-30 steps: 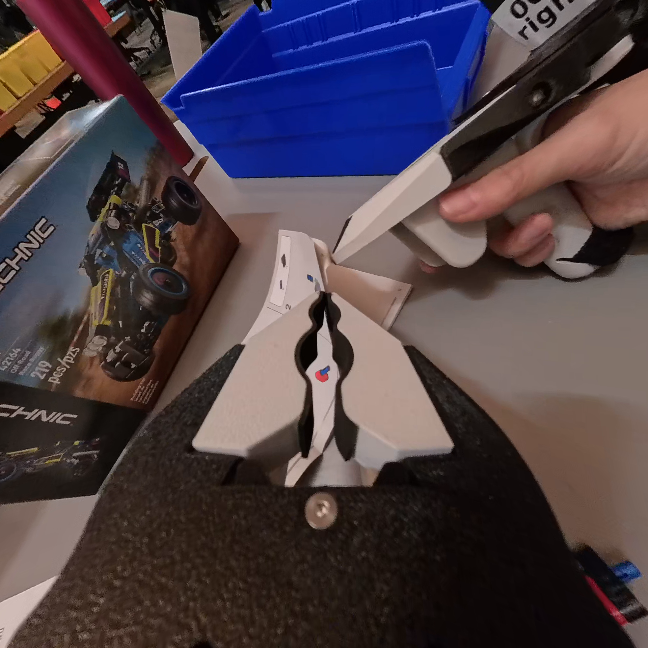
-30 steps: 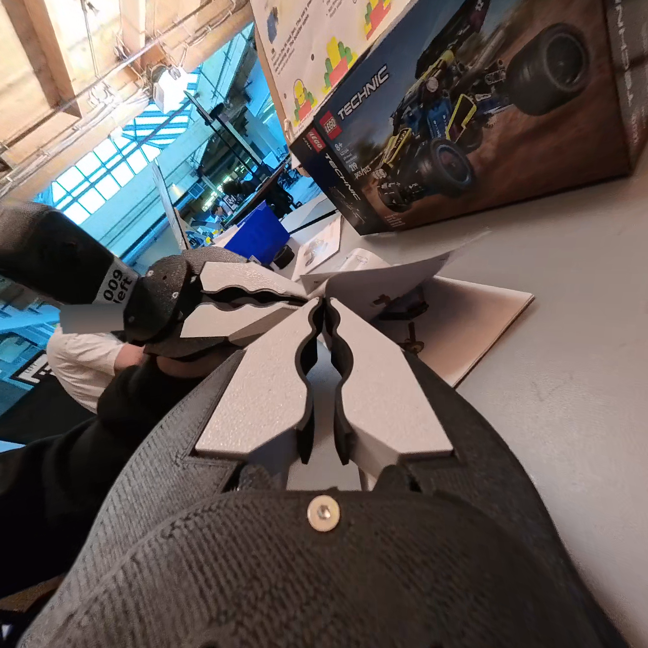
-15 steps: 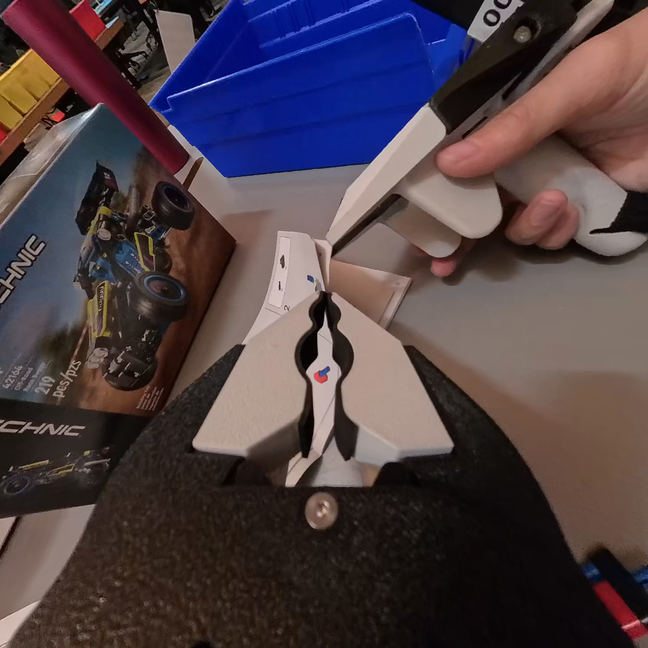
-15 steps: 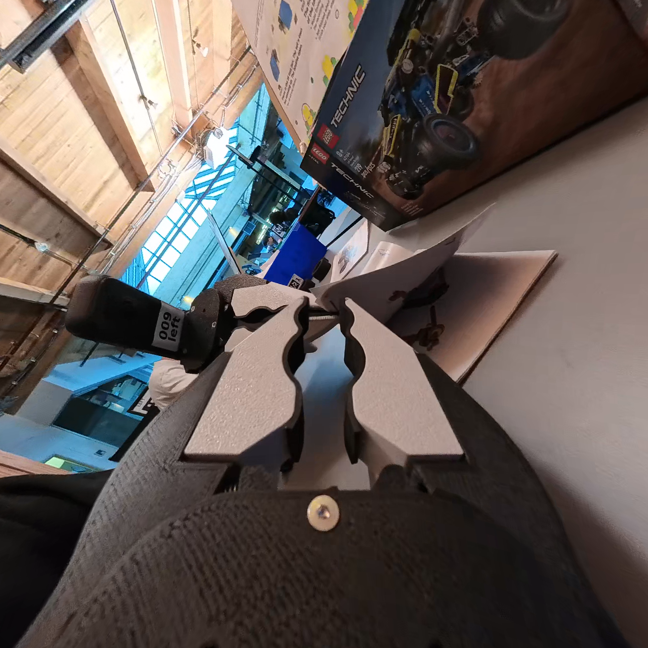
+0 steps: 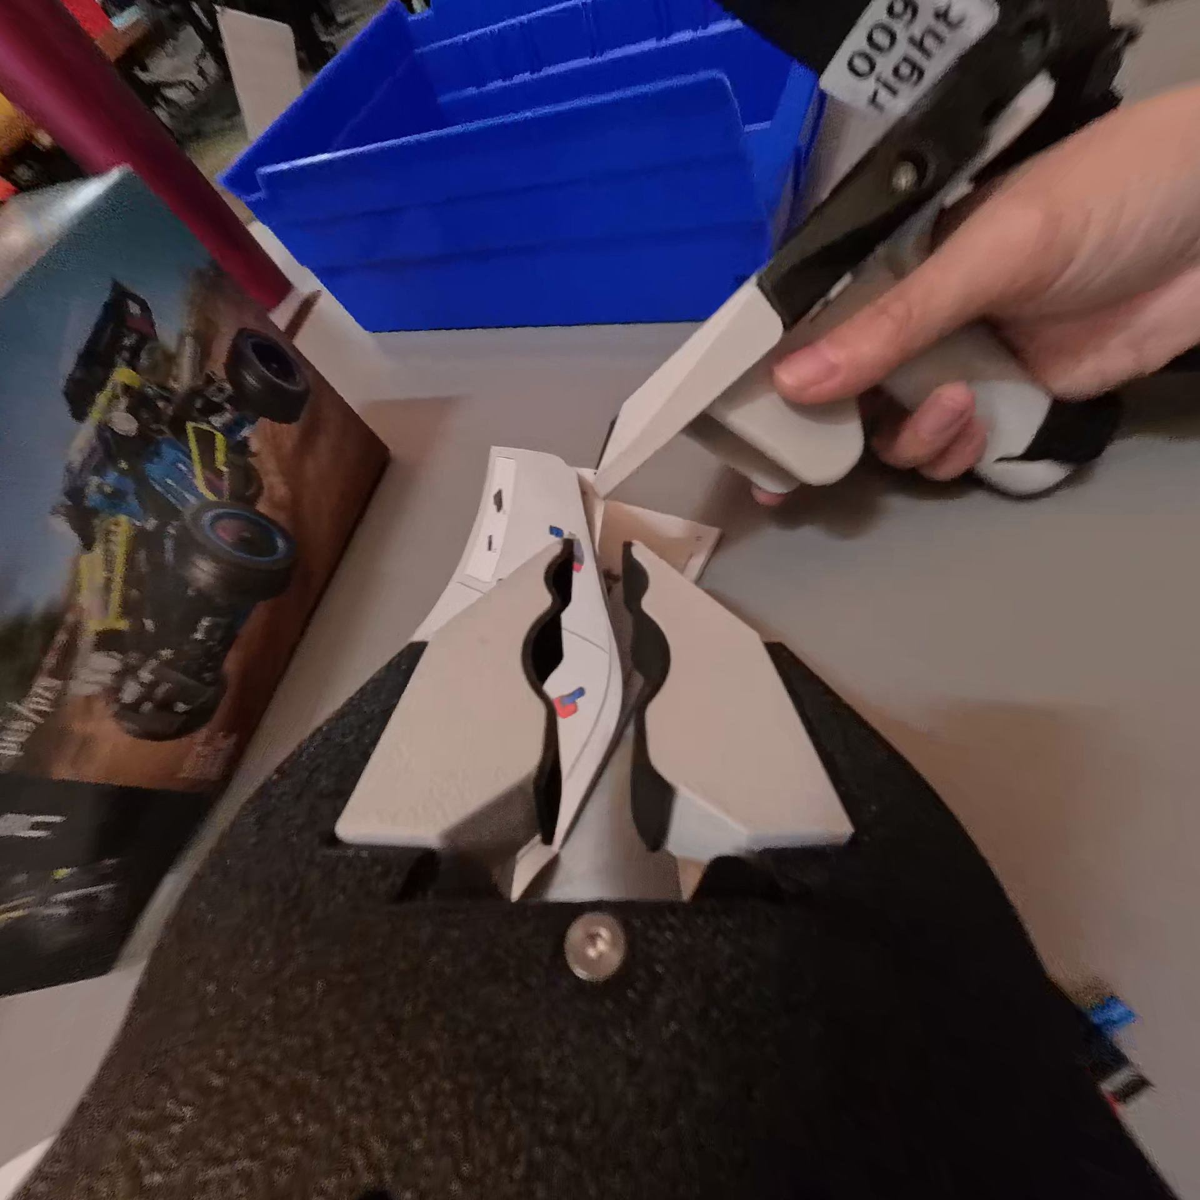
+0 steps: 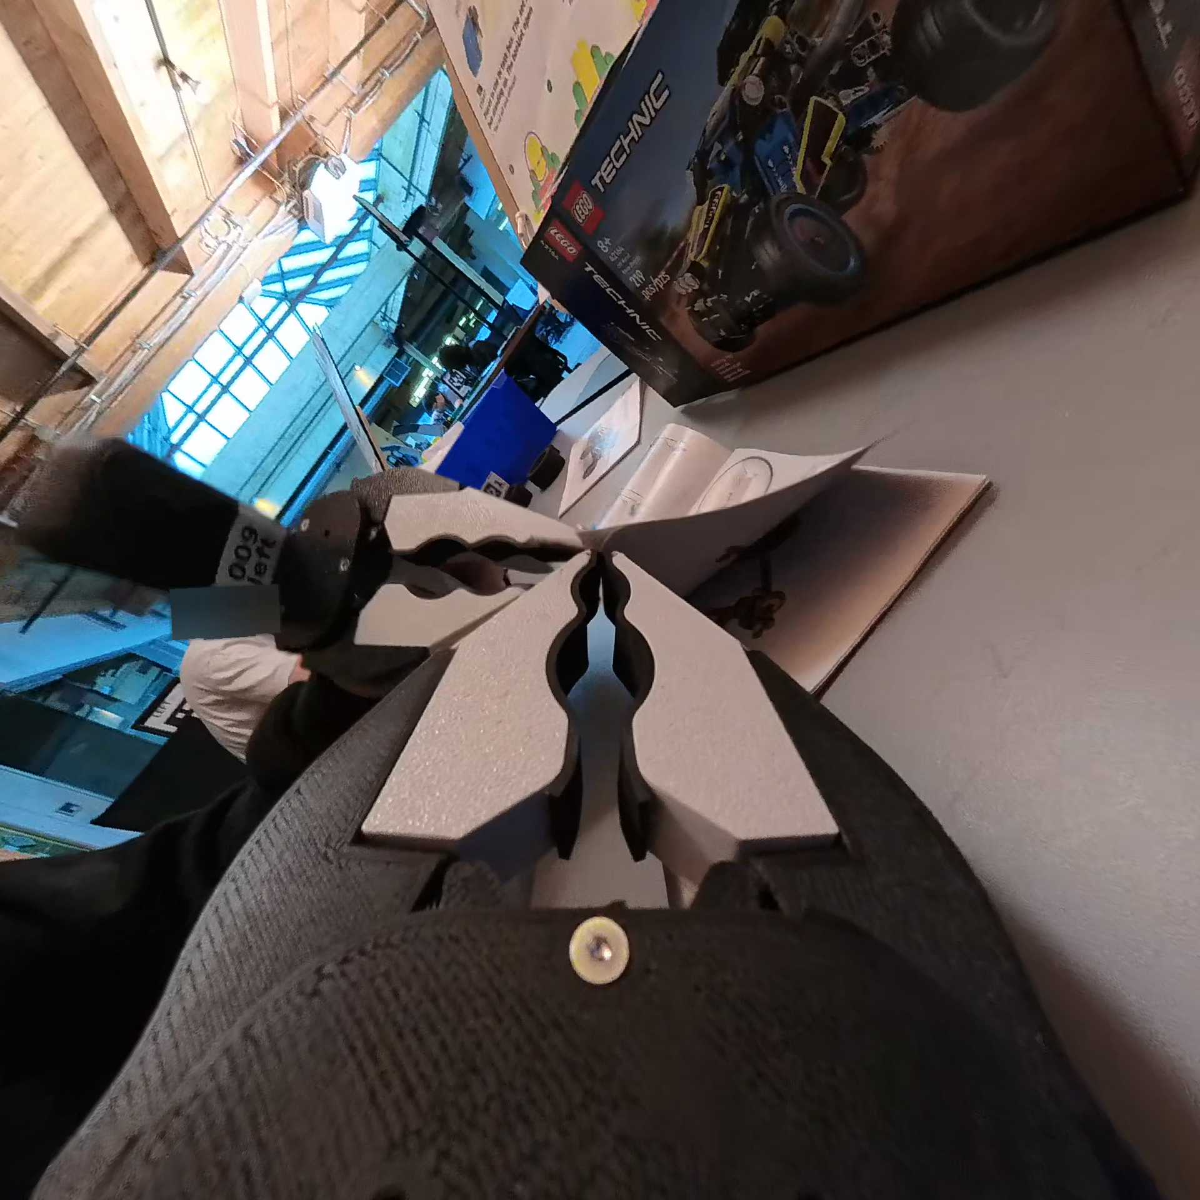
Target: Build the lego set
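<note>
While the left tongs (image 5: 596,552) stand apart around a lifted page, the right tongs (image 6: 596,563) pinch that page's edge.
Instruction booklet (image 5: 542,519) lies open on the grey table (image 5: 941,649), between the lego set box (image 5: 162,519) and the hand (image 5: 1052,273) on the right tool; a blue bin (image 5: 519,195) stands behind it.

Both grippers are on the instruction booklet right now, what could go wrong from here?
1. The left gripper stands open around the raised page, so the page may drop back.
2. The right gripper pinches only the page's edge; a pull could tear or crease the instruction booklet.
</note>
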Tool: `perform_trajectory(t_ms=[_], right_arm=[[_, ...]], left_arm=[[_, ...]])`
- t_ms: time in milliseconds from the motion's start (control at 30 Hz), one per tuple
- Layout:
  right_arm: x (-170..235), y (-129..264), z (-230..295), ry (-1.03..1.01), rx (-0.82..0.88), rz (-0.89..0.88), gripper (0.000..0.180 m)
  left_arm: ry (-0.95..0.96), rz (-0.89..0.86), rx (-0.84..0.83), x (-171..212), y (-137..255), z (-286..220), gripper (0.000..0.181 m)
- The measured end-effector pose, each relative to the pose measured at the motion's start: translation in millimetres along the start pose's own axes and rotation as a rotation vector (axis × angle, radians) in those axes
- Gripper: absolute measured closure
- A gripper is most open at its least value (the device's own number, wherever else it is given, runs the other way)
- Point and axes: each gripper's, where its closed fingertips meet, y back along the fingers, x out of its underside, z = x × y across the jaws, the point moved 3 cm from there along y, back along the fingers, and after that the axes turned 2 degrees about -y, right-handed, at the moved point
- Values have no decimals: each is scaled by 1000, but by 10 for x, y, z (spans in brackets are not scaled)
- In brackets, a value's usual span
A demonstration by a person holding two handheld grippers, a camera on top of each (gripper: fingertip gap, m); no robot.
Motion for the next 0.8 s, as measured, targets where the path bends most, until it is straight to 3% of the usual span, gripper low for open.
perform_trajectory(t_ms=[133, 500, 800], right_arm=[[34, -21, 18, 63, 19, 29, 180], [49, 30, -8, 112, 48, 81, 180], [104, 127, -40, 242, 138, 162, 180]], left_arm=[[137, -32, 68, -19, 8, 16, 166], [188, -50, 92, -92, -48, 59, 181], [3, -36, 50, -130, -51, -61, 181]])
